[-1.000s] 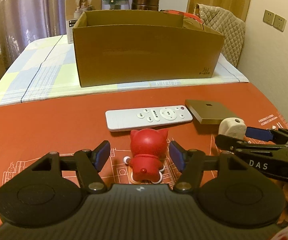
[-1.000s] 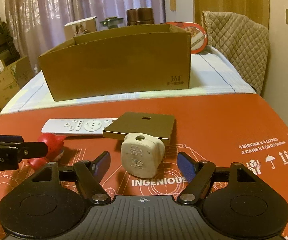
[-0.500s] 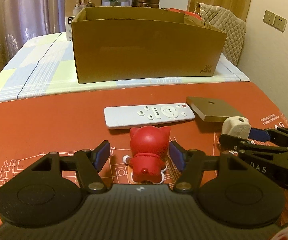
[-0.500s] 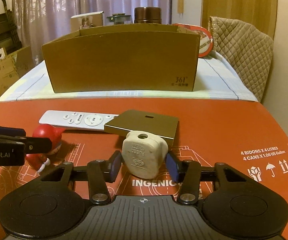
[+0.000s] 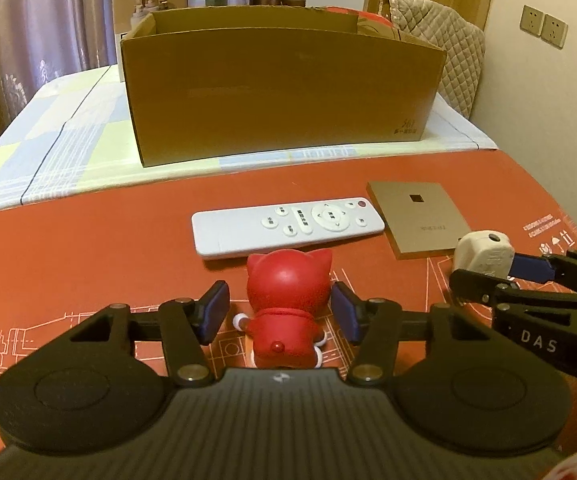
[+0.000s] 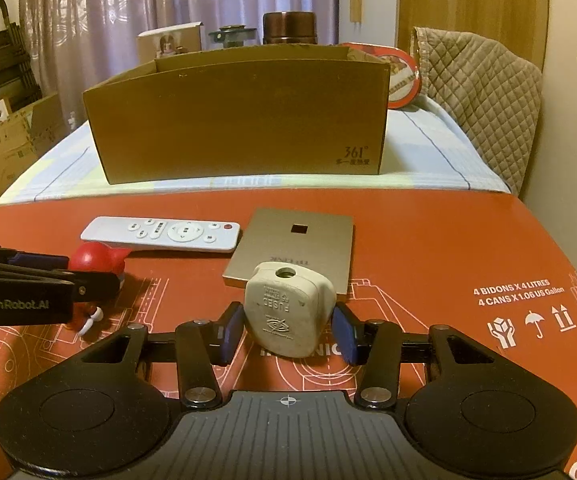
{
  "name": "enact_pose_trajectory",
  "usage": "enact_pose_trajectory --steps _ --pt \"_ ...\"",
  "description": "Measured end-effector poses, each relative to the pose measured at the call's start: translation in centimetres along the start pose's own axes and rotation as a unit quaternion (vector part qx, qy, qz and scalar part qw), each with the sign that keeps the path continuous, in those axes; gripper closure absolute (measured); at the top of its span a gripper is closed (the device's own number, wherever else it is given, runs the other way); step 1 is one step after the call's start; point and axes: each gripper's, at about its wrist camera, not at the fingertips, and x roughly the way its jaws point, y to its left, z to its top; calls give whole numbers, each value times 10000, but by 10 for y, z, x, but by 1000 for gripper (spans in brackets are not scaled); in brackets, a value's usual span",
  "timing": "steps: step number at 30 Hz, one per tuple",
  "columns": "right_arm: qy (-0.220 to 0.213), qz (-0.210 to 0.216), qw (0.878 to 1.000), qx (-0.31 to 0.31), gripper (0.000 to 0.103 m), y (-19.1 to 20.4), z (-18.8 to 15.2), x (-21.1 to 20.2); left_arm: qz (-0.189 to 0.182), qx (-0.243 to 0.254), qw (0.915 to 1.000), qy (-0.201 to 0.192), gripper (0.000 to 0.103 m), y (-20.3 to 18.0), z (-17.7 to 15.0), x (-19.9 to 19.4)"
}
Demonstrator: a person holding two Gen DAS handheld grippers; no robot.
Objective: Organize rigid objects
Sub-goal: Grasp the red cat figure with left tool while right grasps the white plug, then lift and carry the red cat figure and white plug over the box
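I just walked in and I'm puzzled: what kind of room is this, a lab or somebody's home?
Most likely a room in a home. Gathered curtains hang at the back, a quilted cover drapes a chair, and a TV-style remote control lies on the table near a cardboard box.

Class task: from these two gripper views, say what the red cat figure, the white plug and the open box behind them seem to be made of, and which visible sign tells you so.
Red cat figure: probably moulded plastic or vinyl, since its rounded head shows a soft sheen.
White plug: hard matte plastic, with raised moulded lettering reading FUSED.
Open box: brown cardboard, dull, with folded edges and a printed mark.
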Motion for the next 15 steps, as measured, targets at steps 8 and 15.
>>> enact_pose_trajectory --steps 8,15 --pt "0 4 10000 20 58 0 0 0 0 159 9999 -38 60 -5 1 7" --pt "-3 3 10000 7 58 0 -1 -1 -19 105 9999 -34 62 -5 0 6"
